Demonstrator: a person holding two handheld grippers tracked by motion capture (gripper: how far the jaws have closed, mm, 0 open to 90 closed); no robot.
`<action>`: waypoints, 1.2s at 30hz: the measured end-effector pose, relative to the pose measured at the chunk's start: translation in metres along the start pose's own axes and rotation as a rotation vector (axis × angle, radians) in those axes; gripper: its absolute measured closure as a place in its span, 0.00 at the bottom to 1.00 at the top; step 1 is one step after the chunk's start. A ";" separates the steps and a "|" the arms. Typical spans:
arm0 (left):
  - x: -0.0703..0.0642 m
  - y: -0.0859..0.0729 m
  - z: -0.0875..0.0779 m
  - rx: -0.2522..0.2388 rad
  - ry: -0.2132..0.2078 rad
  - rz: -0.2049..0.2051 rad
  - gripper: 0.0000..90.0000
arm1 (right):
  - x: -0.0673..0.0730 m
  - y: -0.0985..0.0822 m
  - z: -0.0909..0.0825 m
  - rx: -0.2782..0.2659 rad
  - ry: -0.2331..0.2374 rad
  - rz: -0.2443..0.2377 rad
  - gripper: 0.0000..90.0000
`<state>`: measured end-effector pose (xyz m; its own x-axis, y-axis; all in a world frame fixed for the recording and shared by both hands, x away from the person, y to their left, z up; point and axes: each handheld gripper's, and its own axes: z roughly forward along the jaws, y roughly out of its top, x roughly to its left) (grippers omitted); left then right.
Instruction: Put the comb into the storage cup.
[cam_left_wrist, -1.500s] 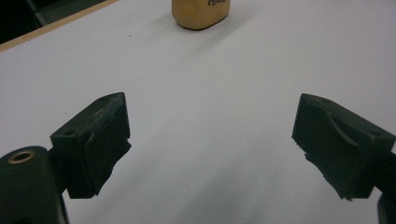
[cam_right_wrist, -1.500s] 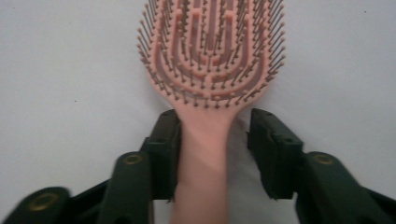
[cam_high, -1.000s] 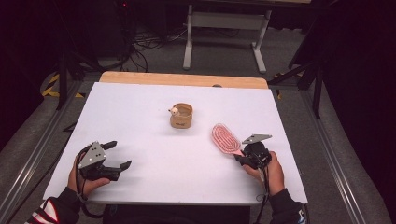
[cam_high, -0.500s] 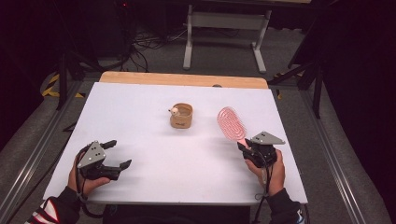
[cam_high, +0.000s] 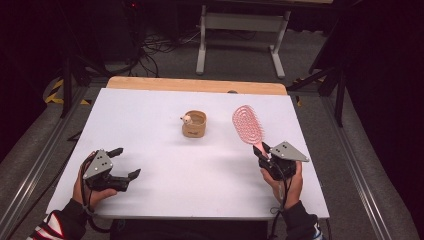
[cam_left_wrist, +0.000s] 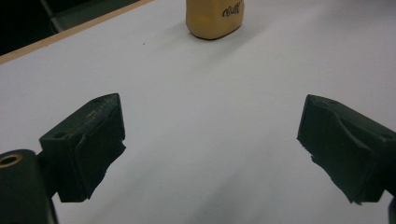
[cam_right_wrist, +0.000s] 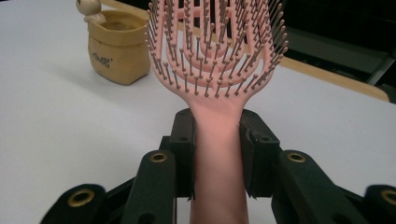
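A pink vented hairbrush (cam_high: 247, 124) stands tilted up off the white table (cam_high: 150, 110), bristles facing the person. My right gripper (cam_high: 262, 151) is shut on its handle; in the right gripper view the pads clamp the handle (cam_right_wrist: 217, 154) from both sides below the bristled head (cam_right_wrist: 217, 51). My left gripper (cam_high: 126, 162) rests at the near left, open; its jaws have just been opening, with only bare table between them (cam_left_wrist: 210, 140). A small tan pouch (cam_high: 194, 125) sits mid-table with a wooden knob (cam_high: 186, 119) poking out of it.
The tan pouch (cam_left_wrist: 215, 18) lies straight ahead of the left gripper and left of the brush (cam_right_wrist: 116, 49). A wooden strip (cam_high: 195, 85) edges the table's far side. Metal stand legs (cam_high: 240, 22) and cables sit on the floor beyond.
The right gripper has lifted the brush from lying flat on the table, and the head now points up and away. The left hand stayed put, its jaws slightly wider.
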<state>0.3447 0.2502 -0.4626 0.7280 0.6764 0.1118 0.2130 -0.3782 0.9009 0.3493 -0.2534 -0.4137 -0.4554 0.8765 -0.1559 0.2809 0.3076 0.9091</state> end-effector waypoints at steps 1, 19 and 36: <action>0.000 0.000 0.000 -0.004 -0.002 -0.001 0.10 | 0.001 0.000 0.000 -0.011 0.011 0.000 0.77; 0.002 0.042 0.027 -0.132 -0.099 -0.072 0.15 | 0.033 0.013 0.016 -0.155 0.005 -0.015 0.77; -0.036 0.091 0.059 -0.219 -0.272 -0.074 0.17 | 0.101 0.029 0.044 -0.212 0.132 -0.101 0.77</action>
<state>0.3762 0.1539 -0.4093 0.8691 0.4925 -0.0462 0.1484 -0.1705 0.9741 0.3489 -0.1395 -0.4205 -0.5826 0.7850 -0.2107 0.0517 0.2945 0.9543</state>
